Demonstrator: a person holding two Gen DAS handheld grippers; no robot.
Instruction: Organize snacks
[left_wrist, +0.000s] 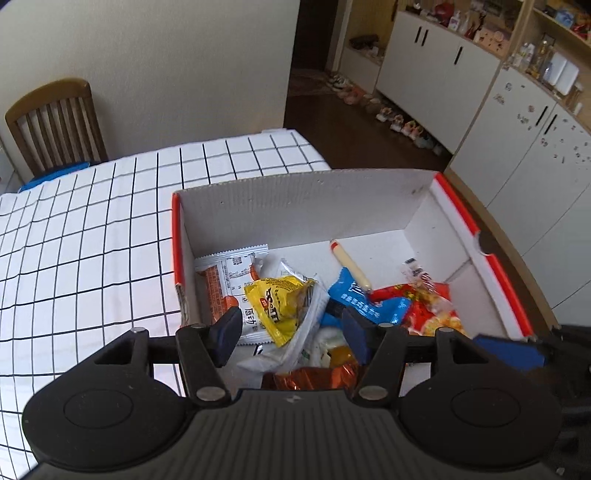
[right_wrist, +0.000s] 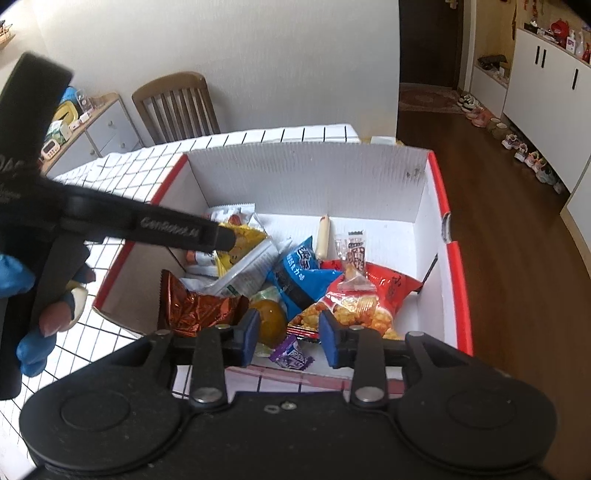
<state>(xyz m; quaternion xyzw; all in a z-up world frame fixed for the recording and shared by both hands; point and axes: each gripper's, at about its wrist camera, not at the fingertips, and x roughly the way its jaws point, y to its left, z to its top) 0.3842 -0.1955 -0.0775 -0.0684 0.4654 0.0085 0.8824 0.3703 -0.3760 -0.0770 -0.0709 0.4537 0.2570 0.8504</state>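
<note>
A white cardboard box with red edges (left_wrist: 306, 199) (right_wrist: 306, 177) sits on the checked tablecloth and holds several snack packets. In the left wrist view I see a yellow packet (left_wrist: 277, 306), a blue packet (left_wrist: 365, 299), a sausage stick (left_wrist: 351, 264), a red chips bag (left_wrist: 432, 310) and a copper foil packet (left_wrist: 314, 376). My left gripper (left_wrist: 290, 338) is open and empty above the box's near side. My right gripper (right_wrist: 288, 338) is open and empty above a purple candy (right_wrist: 291, 356), near an orange jelly (right_wrist: 269, 319) and the chips bag (right_wrist: 354, 310).
The checked tablecloth (left_wrist: 85, 240) stretches left of the box. A wooden chair (left_wrist: 55, 125) stands at the table's far side. The left gripper's black body (right_wrist: 110, 218) reaches over the box's left rim in the right wrist view. White cabinets (left_wrist: 517, 122) line the right wall.
</note>
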